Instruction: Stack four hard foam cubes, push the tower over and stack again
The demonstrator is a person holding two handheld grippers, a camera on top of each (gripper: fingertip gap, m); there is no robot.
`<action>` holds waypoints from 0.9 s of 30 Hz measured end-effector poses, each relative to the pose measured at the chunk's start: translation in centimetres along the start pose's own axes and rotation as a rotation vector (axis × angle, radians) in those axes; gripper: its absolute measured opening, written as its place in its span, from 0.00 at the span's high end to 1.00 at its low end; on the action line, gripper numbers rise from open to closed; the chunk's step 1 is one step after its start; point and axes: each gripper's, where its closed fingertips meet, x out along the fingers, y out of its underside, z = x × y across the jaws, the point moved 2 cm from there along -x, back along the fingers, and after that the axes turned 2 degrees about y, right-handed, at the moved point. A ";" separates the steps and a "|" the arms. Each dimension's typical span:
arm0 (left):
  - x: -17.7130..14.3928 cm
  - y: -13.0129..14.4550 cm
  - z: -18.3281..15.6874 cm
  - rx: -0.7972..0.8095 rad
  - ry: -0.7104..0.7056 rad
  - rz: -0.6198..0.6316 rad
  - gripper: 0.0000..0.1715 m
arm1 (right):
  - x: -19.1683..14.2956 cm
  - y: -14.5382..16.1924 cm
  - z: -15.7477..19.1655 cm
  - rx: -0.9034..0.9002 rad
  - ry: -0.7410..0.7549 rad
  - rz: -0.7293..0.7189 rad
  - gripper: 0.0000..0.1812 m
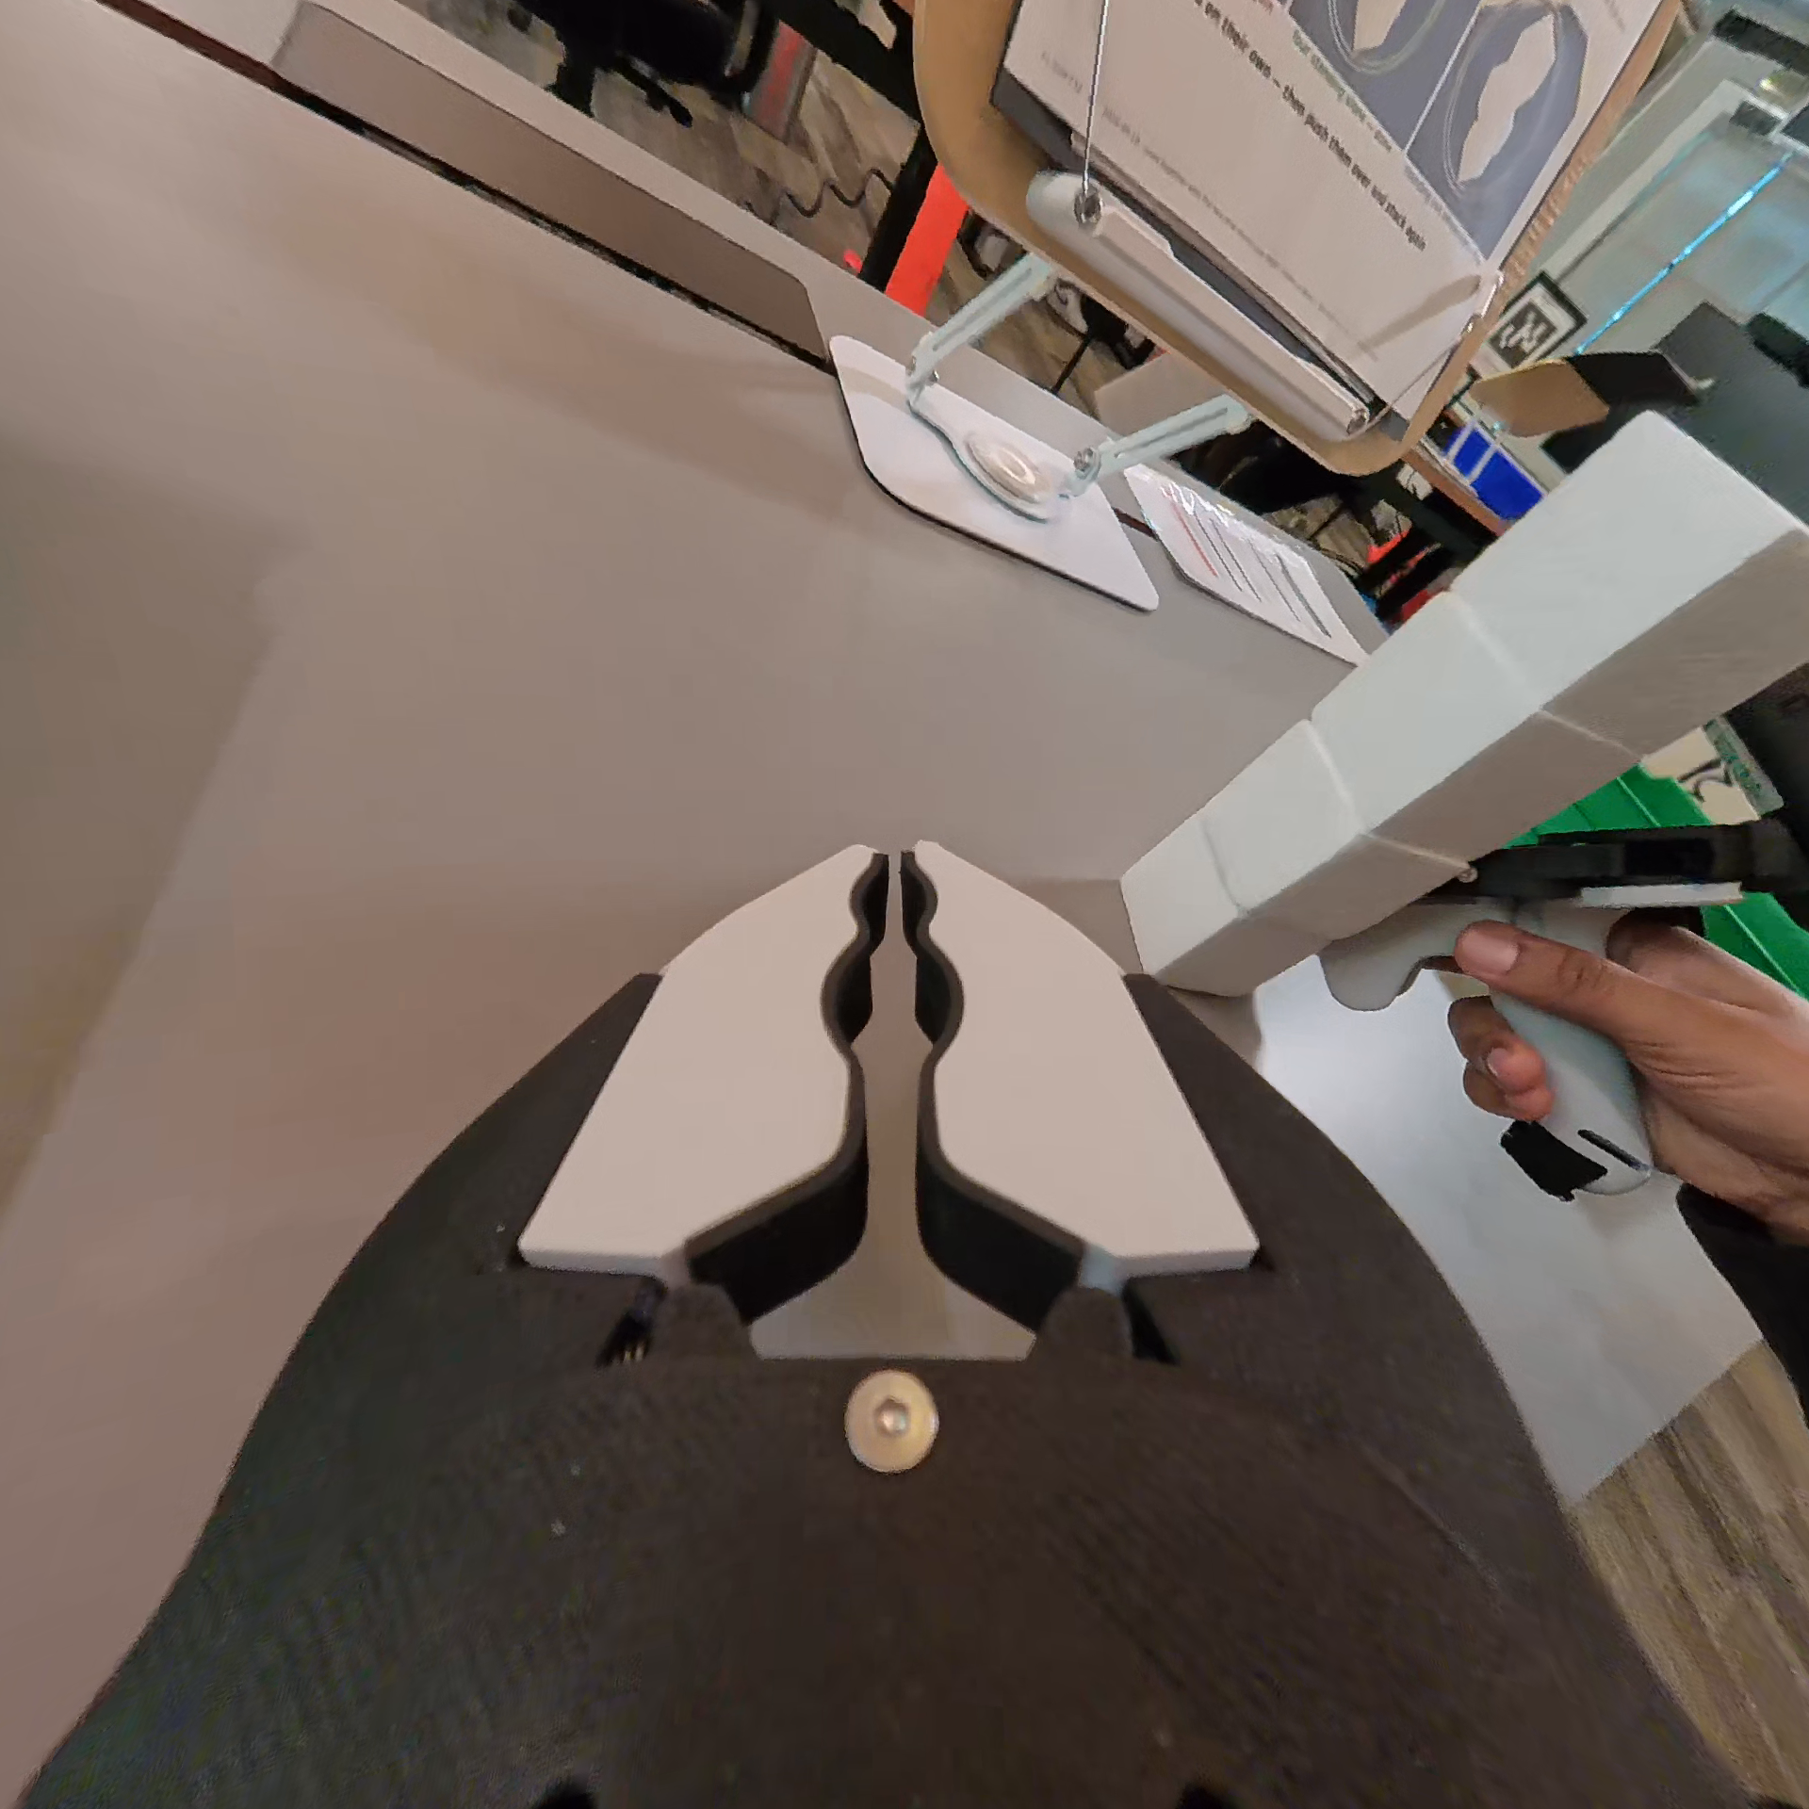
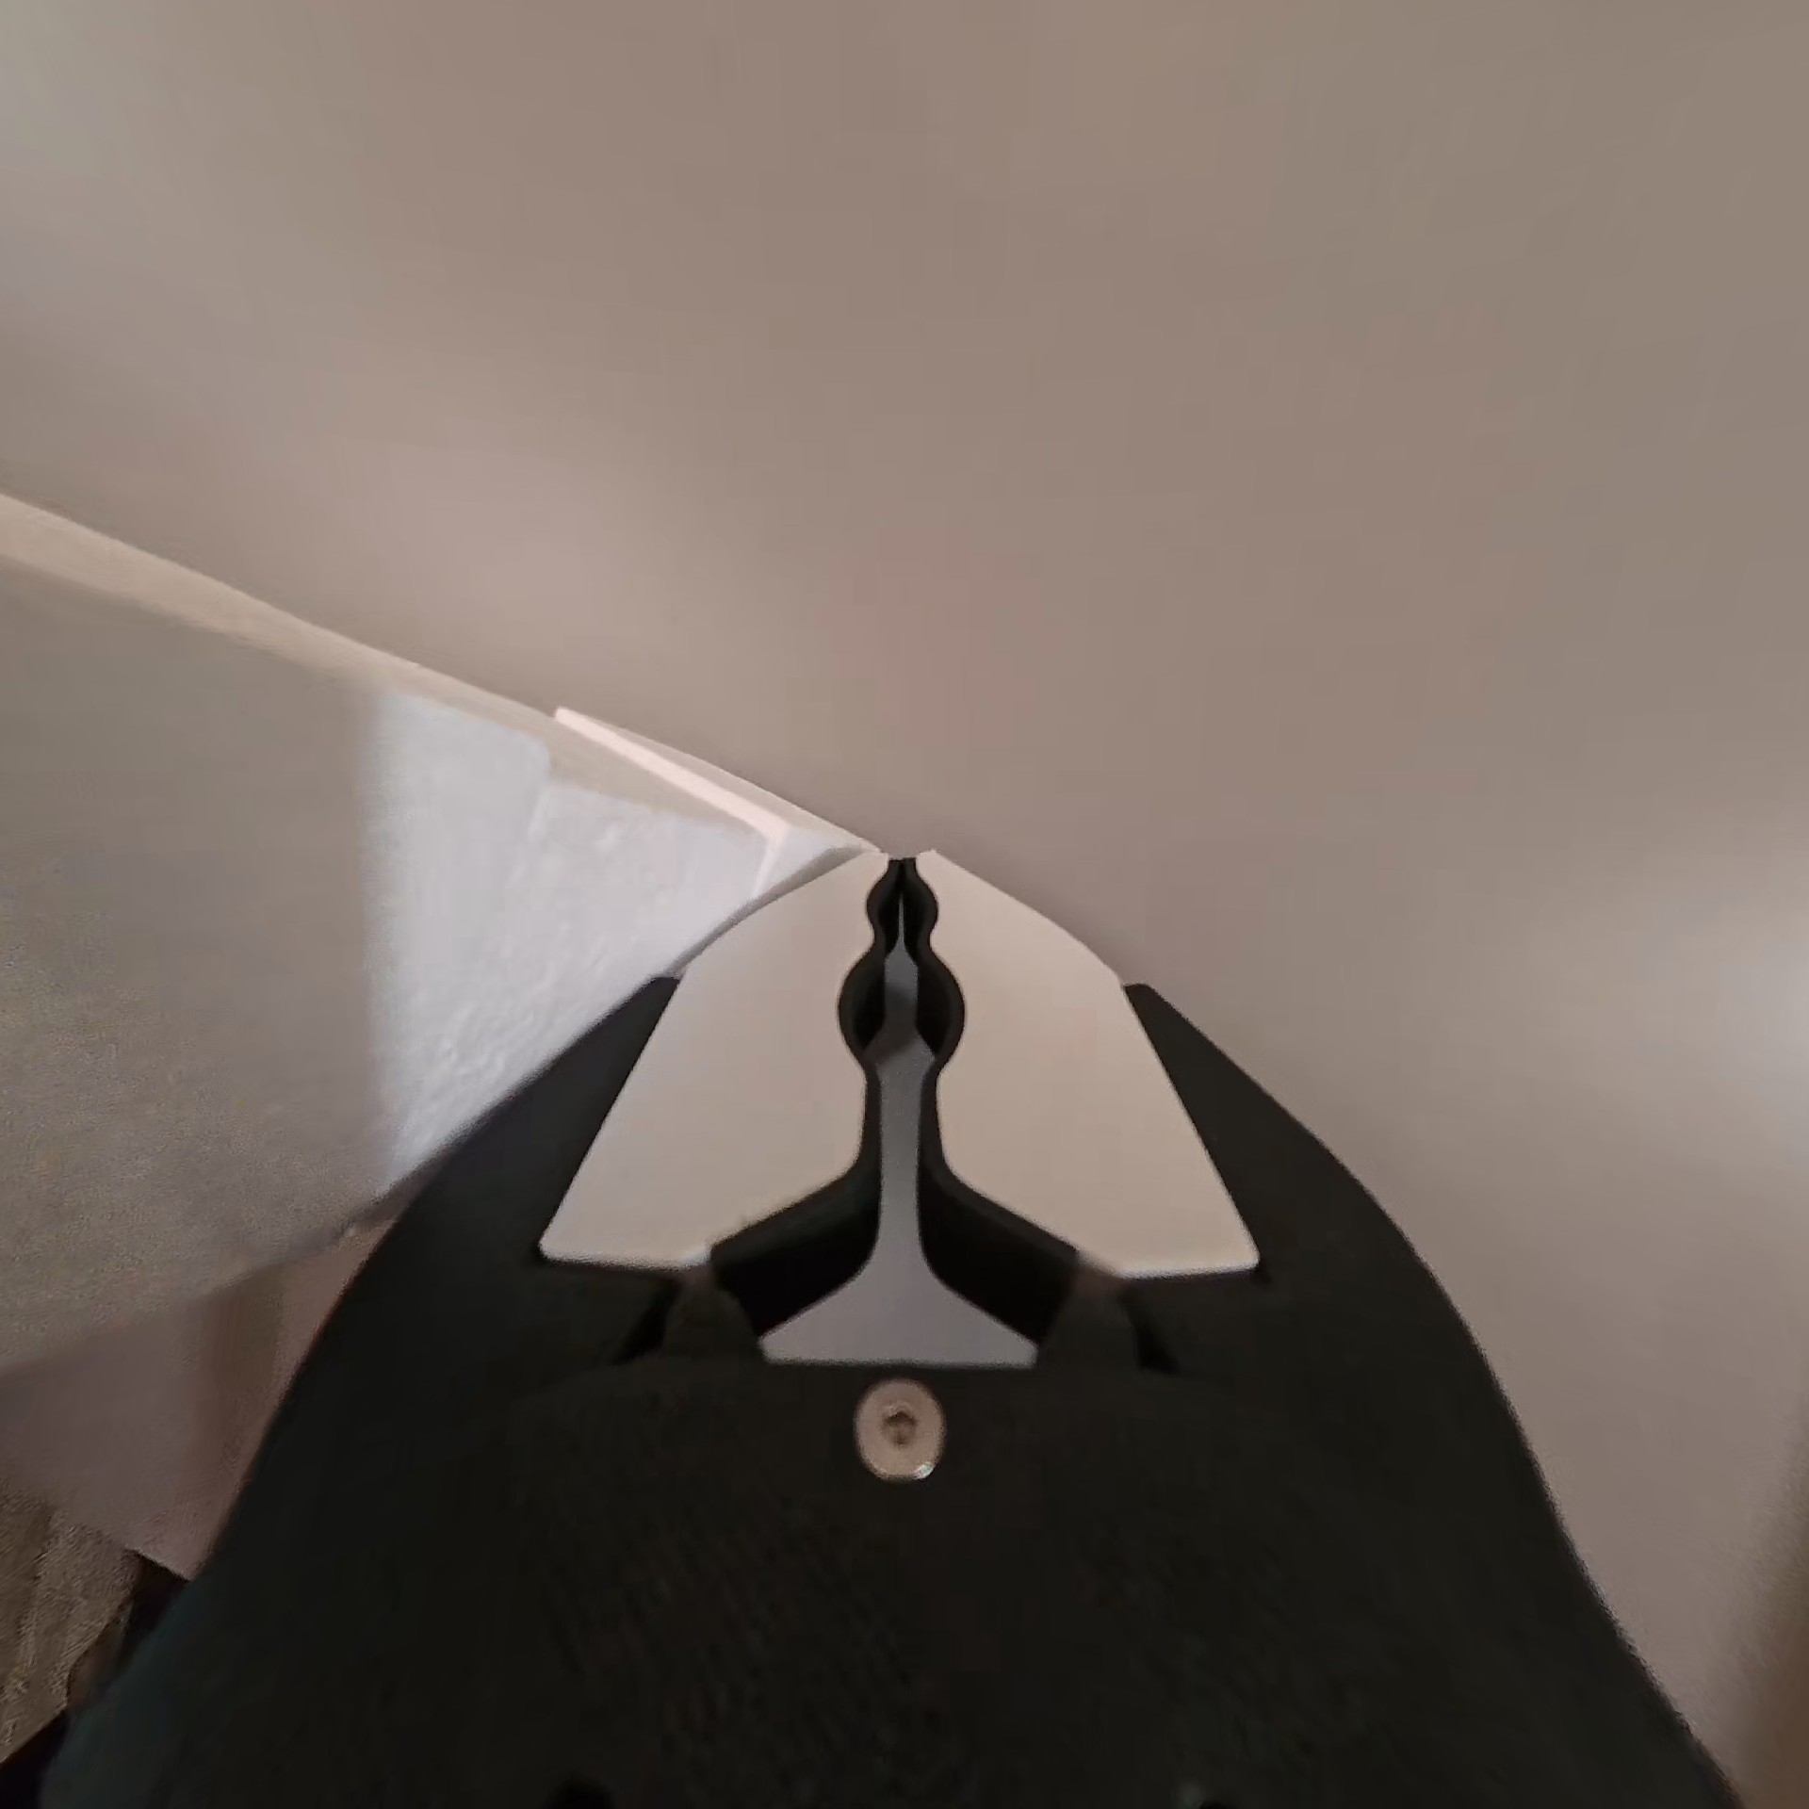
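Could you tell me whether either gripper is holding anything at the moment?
No: the left gripper and right gripper are both shut on nothing, above the table.

Soft even light; blurred, warped edges

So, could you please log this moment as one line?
left gripper: shut, empty, over table | right gripper: shut, empty, beside white paper

A wide beige table (image 1: 489, 607) fills most of the view, with wood-grain floor (image 1: 1723, 1605) past its near corner, black desk legs (image 1: 905, 210) and an orange post (image 1: 925, 230) behind, and blue bins (image 1: 1493, 470) farther back
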 end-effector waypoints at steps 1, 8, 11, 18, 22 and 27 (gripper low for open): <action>-0.1 -0.2 0.1 0.000 -0.007 -0.017 0.98 | 0.0 -0.3 0.4 -0.011 0.001 -0.002 1.00; -3.7 -4.2 3.4 -0.040 -0.252 -0.307 0.92 | 0.2 -1.8 3.3 -0.098 0.012 -0.008 1.00; -8.3 -7.2 5.4 -0.048 -0.435 -0.586 0.87 | -0.7 -2.7 3.3 -0.122 0.036 -0.056 1.00; -10.7 -9.3 5.9 0.108 -0.495 -0.668 0.95 | -4.3 -4.0 3.5 -0.211 -0.104 -0.283 0.93; -8.6 -8.0 4.7 0.048 -0.358 -0.595 0.98 | -5.7 -2.8 3.6 -0.311 -0.240 -0.393 0.92; -7.0 -7.2 1.8 0.134 -0.231 -0.558 1.00 | -6.0 -0.9 3.4 -0.339 -0.465 -0.464 0.88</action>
